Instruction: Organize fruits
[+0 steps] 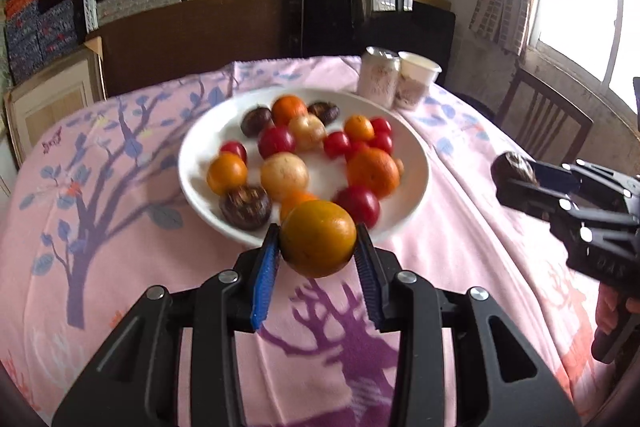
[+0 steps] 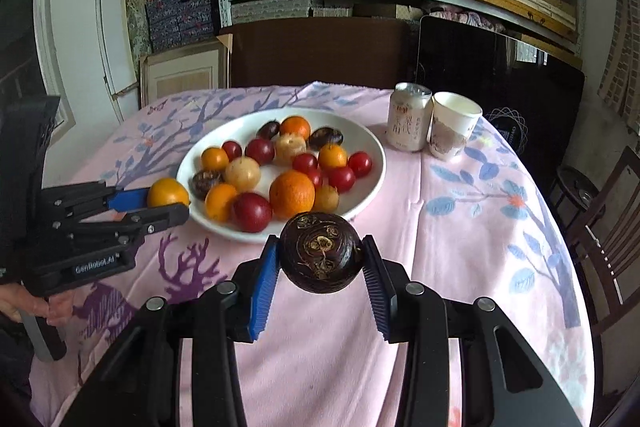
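Two grippers, both loaded: my left gripper (image 1: pixel 317 245) is clamped on an orange (image 1: pixel 318 239), held above the tablecloth (image 1: pixel 120 227) just off the near rim of the white plate (image 1: pixel 416 155). My right gripper (image 2: pixel 320 253) pinches a dark purple fruit (image 2: pixel 321 251) by that same rim. Mixed fruit fills the plate; a can (image 2: pixel 409 117) and paper cup (image 2: pixel 452 125) stand toward the table's far right edge.
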Motion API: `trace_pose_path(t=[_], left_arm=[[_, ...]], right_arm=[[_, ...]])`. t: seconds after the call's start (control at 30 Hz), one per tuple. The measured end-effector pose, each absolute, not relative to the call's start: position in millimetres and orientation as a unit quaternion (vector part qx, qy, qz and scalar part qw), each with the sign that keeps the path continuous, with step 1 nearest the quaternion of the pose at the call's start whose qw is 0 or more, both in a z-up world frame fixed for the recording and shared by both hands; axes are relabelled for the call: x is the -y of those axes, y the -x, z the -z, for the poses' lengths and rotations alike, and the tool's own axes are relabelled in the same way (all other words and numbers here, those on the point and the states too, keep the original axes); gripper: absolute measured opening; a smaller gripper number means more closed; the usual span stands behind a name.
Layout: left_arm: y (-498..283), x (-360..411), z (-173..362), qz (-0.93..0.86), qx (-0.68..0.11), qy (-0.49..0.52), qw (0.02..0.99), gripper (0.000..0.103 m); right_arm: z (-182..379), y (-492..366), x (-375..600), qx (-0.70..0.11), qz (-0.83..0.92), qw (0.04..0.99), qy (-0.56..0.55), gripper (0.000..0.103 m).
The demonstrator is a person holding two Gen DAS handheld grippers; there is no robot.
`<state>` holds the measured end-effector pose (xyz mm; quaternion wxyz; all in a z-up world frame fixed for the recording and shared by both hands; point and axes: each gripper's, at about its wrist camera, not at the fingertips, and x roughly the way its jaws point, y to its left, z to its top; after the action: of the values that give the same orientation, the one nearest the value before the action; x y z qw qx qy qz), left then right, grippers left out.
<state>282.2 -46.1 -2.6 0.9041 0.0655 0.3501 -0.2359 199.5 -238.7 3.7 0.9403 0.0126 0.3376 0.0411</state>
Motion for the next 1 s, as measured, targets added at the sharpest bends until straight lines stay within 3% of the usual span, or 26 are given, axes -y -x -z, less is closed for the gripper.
trace_pose_path(t=[0.37,0.4,0.43,0.47,0.6,1.0], left_arm=[[-362,53,-8,0.181,-0.343,-0.047,0.921,0.036],[-365,55,-5,0.171,-0.341,-0.052,0.923,0.040],[-367,57,-3,0.160,-0.341,-0.057,0.925,0.070],[-369,58,-2,0.151,-0.341,-0.060,0.926,0.099],[-356,50,-5,0.135,-0.313,-0.044,0.939,0.098],[-234,6,-40,0.070,-0.285,-0.051,0.955,0.098]], right_arm=[[17,-314,248,-0.356,-0.042,0.932,-0.052,0.042],[20,-318,247,-0.360,-0.044,0.931,-0.050,0.054],[22,-320,248,-0.360,-0.042,0.931,-0.051,0.069],[23,-320,251,-0.359,-0.038,0.931,-0.056,0.093],[11,-304,264,-0.324,-0.022,0.943,-0.072,0.099],[-12,-193,253,-0.333,0.040,0.942,-0.016,0.099]])
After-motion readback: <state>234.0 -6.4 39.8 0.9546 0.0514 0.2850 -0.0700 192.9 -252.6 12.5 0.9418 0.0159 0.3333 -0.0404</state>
